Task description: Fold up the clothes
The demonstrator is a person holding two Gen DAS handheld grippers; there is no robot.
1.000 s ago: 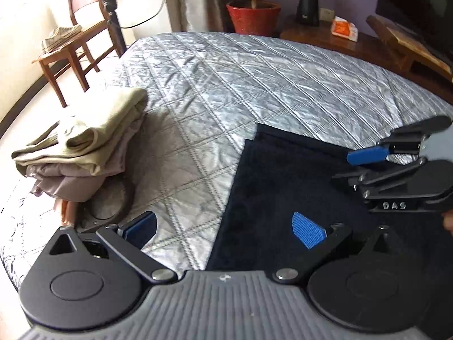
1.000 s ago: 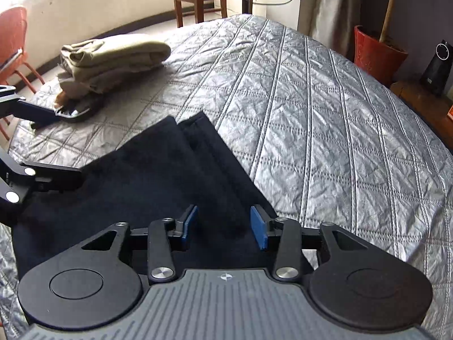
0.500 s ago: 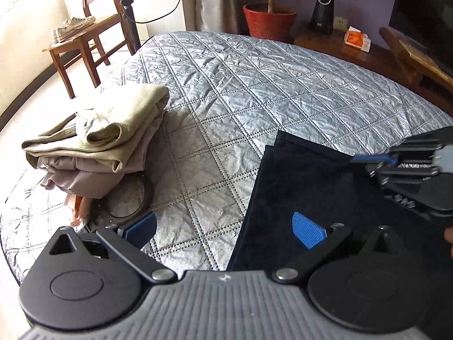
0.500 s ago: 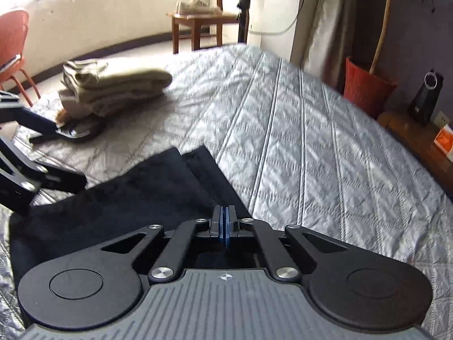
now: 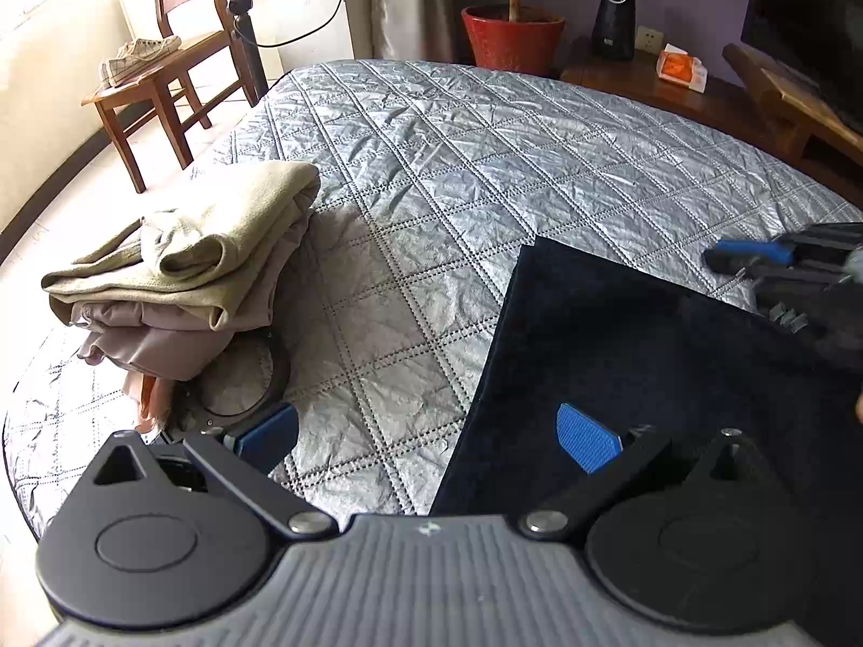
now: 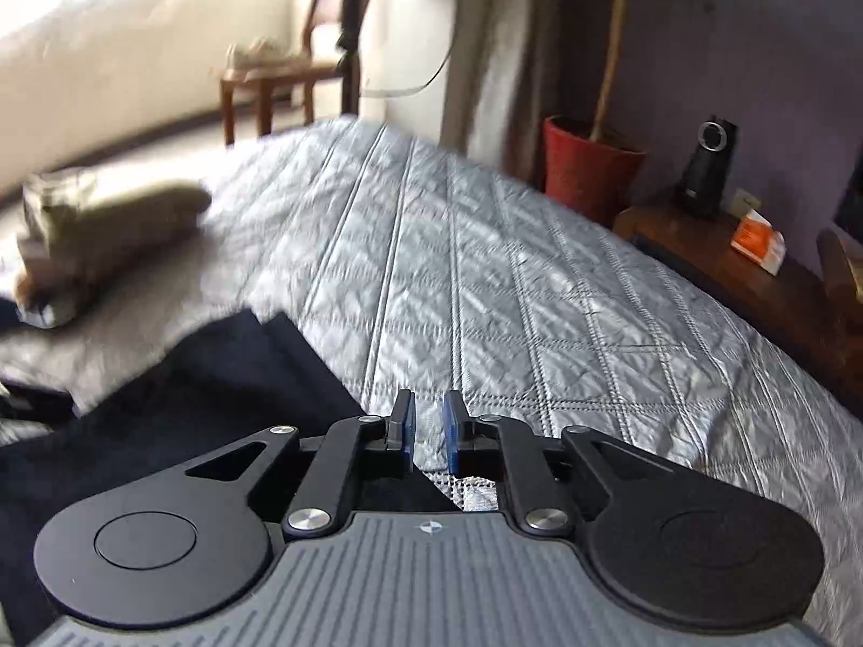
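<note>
The left gripper (image 5: 426, 434) is held wide open, nothing between its blue pads; the left edge of the dark cloth (image 5: 636, 356) lies between them, flat on the silver quilt (image 5: 431, 172). A pile of folded clothes (image 5: 183, 269) sits well to its left. The right gripper (image 6: 430, 434) is seen with its jaws just reopened to a narrow gap, nothing pinched; the cloth's corner lies directly below and to its left.

A red plant pot (image 5: 512, 35) stood beyond the silver quilted bed (image 5: 485, 162), beside a black speaker (image 5: 614, 16); shoes (image 5: 137, 56) rested on a wooden chair (image 5: 162, 81).
</note>
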